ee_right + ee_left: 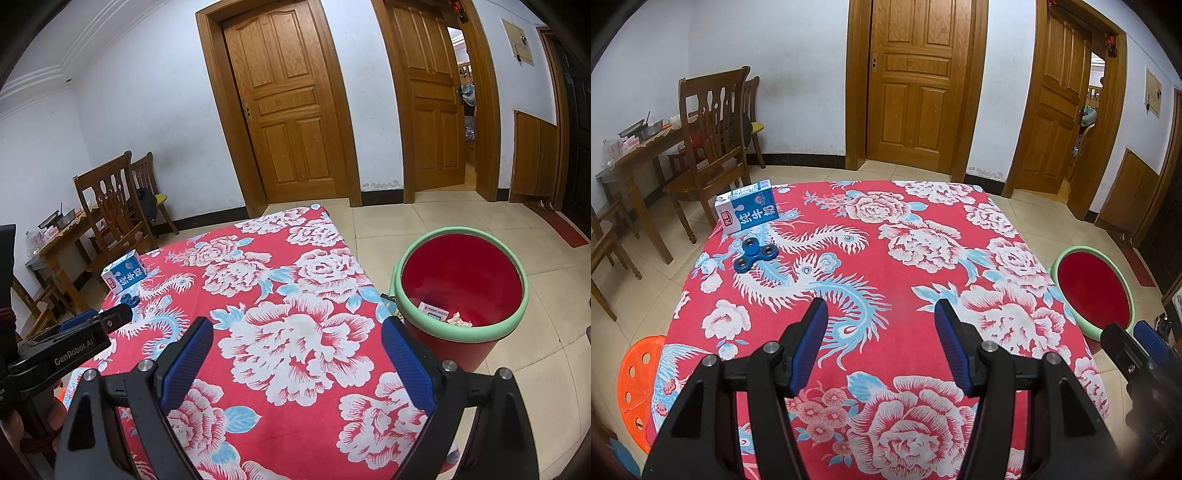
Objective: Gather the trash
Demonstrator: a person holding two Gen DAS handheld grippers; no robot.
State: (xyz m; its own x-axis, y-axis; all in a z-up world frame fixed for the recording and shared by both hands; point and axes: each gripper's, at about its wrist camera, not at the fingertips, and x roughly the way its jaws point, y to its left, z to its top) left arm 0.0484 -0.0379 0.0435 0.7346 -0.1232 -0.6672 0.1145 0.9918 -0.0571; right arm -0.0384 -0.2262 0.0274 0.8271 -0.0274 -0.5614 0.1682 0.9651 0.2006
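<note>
A blue and white milk carton (748,206) lies at the far left corner of the table with the red flowered cloth (905,258); it also shows in the right wrist view (123,275). A blue fidget spinner (755,254) lies just in front of the carton. A red bin with a green rim (461,291) stands on the floor to the right of the table, with paper scraps inside. My left gripper (881,314) is open and empty above the middle of the table. My right gripper (297,332) is open and empty over the table's right side, near the bin.
An orange plastic stool (639,380) stands at the table's near left. Wooden chairs (713,140) and a side table with dishes (646,136) stand at the far left. Two wooden doors (916,81) are in the back wall.
</note>
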